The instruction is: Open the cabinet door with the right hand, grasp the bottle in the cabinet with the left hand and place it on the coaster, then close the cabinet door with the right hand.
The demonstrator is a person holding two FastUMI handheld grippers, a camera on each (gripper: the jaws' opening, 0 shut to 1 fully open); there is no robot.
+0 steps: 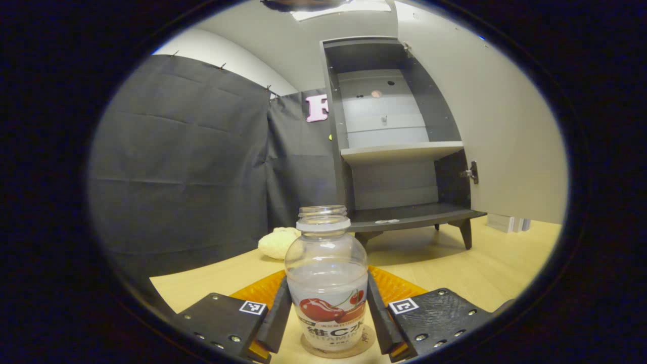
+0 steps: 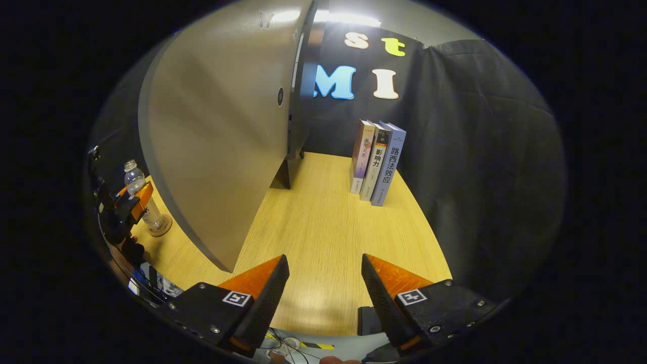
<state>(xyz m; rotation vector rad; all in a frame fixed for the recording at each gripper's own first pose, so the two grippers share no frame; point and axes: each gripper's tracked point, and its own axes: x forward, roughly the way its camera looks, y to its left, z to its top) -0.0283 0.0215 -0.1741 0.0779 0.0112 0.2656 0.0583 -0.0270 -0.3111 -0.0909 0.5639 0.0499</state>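
While the left gripper [image 1: 327, 313] clamps the light, slick plastic bottle [image 1: 326, 283] at its labelled middle on the coaster [image 1: 337, 350], the right gripper [image 2: 323, 293] waits, fingers apart.

left gripper [image 1: 327, 313] fingers flank bottle [image 1: 326, 283] at 6 o'clock | bottle upright on coaster [image 1: 337, 350] | cabinet [image 1: 399, 151] open at 1 o'clock

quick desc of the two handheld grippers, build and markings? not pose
Both match. The left gripper and right gripper each have two wedge-shaped fingers mounted on flat black blocks studded with silver screws. Each block carries a small square black-and-white fiducial tag. Orange plastic panels back the fingers. Thin cables run below the right gripper's body.
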